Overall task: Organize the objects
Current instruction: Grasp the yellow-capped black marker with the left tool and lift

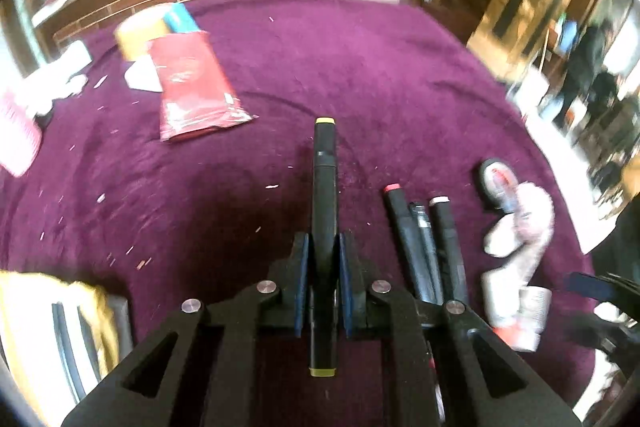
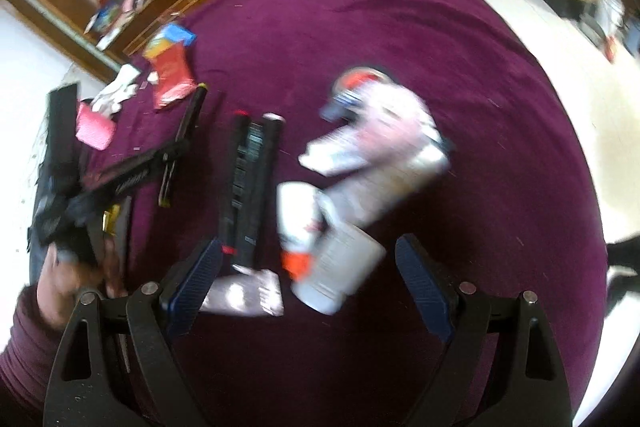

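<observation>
Yellow-capped marker [image 1: 324,187] clamped in left gripper [image 1: 324,259]; three markers [image 1: 428,247] lie beside.

Bare purple cloth [image 1: 360,67] across centre and far side, row of black markers [image 1: 428,247] just right of the left gripper [image 1: 324,251], white tubes [image 2: 360,167] clustered ahead of the wide-spread right gripper [image 2: 308,267], red packet [image 1: 192,87] far left.

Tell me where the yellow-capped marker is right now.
The yellow-capped marker is clamped in the left hand-held gripper, above the purple cloth, left of the row of black markers.
</observation>
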`<act>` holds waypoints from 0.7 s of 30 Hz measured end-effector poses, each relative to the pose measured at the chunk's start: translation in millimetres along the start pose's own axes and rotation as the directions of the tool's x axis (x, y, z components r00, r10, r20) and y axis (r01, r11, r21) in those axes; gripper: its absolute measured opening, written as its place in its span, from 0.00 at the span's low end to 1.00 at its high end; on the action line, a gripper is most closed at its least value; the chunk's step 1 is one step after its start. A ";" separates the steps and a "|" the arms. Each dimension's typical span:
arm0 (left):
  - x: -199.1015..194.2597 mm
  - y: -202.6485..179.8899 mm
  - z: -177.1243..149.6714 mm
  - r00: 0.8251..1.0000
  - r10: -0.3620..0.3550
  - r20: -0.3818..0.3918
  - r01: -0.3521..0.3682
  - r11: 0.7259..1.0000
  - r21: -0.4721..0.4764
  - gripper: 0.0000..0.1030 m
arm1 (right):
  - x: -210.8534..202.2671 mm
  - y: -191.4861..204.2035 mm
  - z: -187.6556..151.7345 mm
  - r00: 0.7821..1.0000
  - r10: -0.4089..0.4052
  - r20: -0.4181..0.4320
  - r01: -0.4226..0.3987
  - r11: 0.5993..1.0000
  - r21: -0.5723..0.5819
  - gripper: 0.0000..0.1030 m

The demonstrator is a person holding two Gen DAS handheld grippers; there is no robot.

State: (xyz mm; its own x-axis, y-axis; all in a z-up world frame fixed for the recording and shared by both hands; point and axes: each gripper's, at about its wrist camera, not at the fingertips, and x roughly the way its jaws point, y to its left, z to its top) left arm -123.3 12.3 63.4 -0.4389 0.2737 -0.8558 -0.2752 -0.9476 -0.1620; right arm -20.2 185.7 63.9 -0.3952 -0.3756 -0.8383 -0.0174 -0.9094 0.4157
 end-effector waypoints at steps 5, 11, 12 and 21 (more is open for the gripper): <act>-50.8 19.4 -24.4 0.993 -0.090 0.080 0.097 0.991 -0.092 0.11 | 27.7 31.3 28.0 0.994 0.102 -0.037 -0.103 0.994 -0.044 0.84; -83.3 30.7 -60.6 0.987 -0.118 0.109 0.133 0.980 -0.148 0.11 | 78.2 58.1 43.0 0.977 0.154 -0.150 -0.163 0.985 -0.052 0.75; -86.3 32.4 -65.3 0.987 -0.120 0.109 0.136 0.979 -0.153 0.11 | 86.2 60.2 42.8 0.976 0.141 -0.167 -0.152 0.987 -0.055 0.74; -99.5 61.4 -101.1 0.987 -0.118 0.110 0.141 0.964 -0.227 0.11 | 114.4 60.8 45.4 0.976 0.071 -0.207 -0.083 0.995 -0.050 0.72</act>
State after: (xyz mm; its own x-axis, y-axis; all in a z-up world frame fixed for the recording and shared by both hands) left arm -10.1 -89.8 89.0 -0.4948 0.4001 -0.7714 -0.1326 -0.9121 -0.3880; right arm -108.2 95.5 9.4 -0.1971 -0.4678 -0.8616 0.0610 -0.8830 0.4655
